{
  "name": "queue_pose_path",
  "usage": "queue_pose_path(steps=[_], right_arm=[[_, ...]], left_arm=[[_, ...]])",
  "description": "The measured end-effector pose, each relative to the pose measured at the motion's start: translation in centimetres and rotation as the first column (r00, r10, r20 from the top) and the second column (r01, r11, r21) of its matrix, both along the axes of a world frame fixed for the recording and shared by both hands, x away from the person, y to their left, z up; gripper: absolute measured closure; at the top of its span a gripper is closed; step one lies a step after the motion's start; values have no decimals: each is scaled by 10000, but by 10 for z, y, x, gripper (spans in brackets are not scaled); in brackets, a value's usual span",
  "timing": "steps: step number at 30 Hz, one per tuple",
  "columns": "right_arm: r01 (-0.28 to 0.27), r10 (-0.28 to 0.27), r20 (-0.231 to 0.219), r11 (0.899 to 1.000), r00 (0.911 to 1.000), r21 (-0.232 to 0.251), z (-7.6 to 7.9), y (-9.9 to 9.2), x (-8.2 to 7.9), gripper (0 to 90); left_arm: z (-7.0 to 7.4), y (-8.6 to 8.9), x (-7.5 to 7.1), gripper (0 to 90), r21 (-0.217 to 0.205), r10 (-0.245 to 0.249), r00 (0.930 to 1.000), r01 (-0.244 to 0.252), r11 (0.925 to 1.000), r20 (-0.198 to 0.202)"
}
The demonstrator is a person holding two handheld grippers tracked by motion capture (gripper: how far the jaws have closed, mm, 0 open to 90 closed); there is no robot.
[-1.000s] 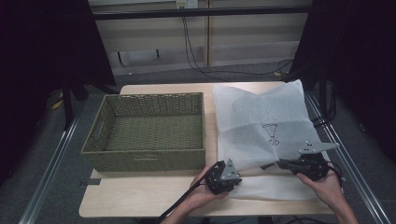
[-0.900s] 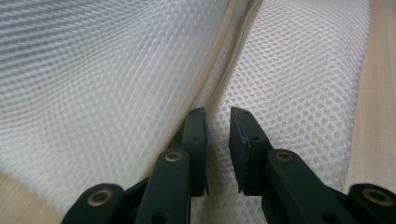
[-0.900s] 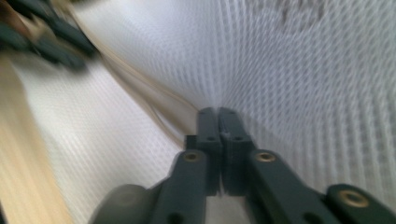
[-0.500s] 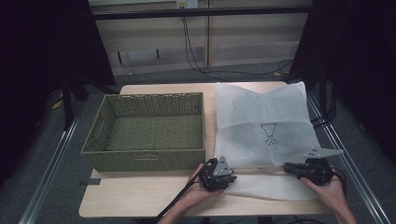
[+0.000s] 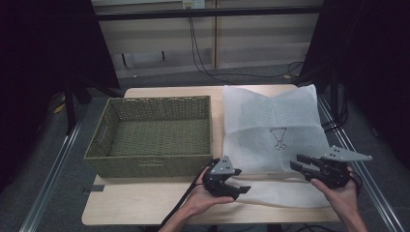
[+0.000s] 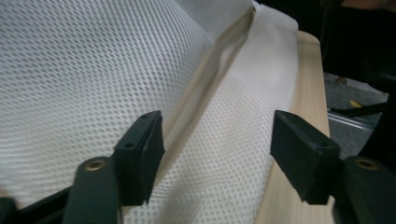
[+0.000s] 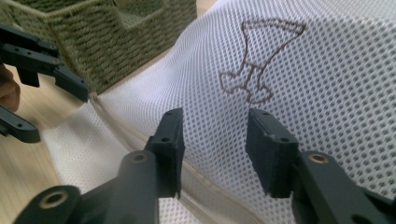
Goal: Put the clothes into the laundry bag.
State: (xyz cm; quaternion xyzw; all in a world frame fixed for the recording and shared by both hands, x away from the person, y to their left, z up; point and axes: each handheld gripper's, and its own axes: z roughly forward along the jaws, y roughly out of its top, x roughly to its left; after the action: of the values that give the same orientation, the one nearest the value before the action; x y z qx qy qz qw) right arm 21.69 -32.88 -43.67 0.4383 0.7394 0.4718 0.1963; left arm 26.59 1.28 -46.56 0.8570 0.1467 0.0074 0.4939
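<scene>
Dark curtains and a pale wall with trailing cables stand behind a light wooden counter [image 5: 145,212], which carries two things side by side. On its left half sits an olive-green woven rectangular basket [image 5: 154,135]. On its right half lies a white mesh fabric bag [image 5: 270,125] with a small brown line drawing [image 5: 279,138] near its middle; its near edge is folded over, so that a beige seam runs across it.

At the near left corner of that bag, the left tool [image 5: 231,186] is held in a hand just above the folded strip, close to the basket's front right corner. Its jaws have just been opening; in the left gripper view they stand spread, with mesh and seam beneath them and nothing pinched between.

At the bag's near right edge, the right tool [image 5: 302,164] is held in the other hand and points left across the fabric. Its jaws have likewise just been opening and stand apart; in the right gripper view they hover over the mesh just below the drawing, clear of the cloth.
</scene>
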Motion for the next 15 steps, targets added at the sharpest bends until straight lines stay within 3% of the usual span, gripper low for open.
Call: queue_pose_path(steps=[3, 5, 6, 9, 14, 15], right_arm=[[24, -27, 204, 9999, 9998, 164, 5, 0, -3, 548], [36, -44, 384, 9998, 9993, 217, 9, 0, -4, 518], [152, -162, 461, 9996, 9988, 219, 10, 1, -5, 506], [200, -215, 636, 9995, 9977, 247, 14, 3, -8, 478], [52, -70, 817, 9997, 9966, 223, 16, 4, -14, 475], [112, -137, 907, 9995, 9958, 286, 17, 3, -16, 465]], left_arm=[[11, 6, 1, 321, -306, 90, 10000, -90, 9995, -28], [21, 9, -1, 299, -422, 135, 9992, -119, 9990, 386], [21, 9, -1, 298, -422, 135, 9992, -119, 9990, 386], [37, 16, -3, 274, -536, 518, 9898, -450, 9975, 1331], [51, 33, 0, 236, -564, 961, 9843, -887, 9945, 1479], [58, 48, 1, 236, -444, 1215, 9784, -1156, 9923, 1670]])
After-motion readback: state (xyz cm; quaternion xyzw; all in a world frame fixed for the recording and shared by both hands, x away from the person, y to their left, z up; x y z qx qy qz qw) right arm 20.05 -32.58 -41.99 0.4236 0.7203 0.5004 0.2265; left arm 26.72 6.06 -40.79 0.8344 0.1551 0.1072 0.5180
